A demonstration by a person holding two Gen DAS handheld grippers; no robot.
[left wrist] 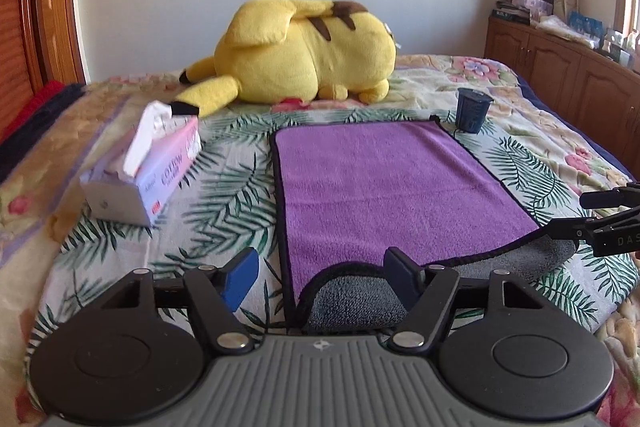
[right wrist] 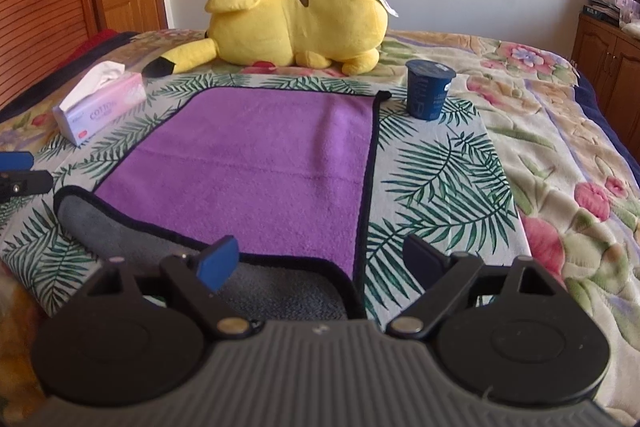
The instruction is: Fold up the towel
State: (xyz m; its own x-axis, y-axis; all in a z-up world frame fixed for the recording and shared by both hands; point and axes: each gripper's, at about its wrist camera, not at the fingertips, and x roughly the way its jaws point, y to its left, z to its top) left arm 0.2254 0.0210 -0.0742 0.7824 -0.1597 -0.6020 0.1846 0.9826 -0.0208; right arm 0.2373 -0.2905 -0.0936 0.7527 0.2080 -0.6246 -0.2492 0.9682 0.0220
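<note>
Purple terry towel with black trim [left wrist: 392, 187] lies flat on the leaf-print bedspread [left wrist: 224, 195], its near edge curled to show grey; yellow plush toy [left wrist: 308, 55] beyond; left gripper [left wrist: 320, 267] and right gripper [right wrist: 320, 259] gape wide, holding nothing, over the near corners.

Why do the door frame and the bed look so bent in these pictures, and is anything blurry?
In the left wrist view the fisheye lens bows the orange wooden door frame and the floral bedspread; daylight glares at the right edge. In the right wrist view the purple towel with black trim is sharp, while the dark corners are vignetting.
</note>
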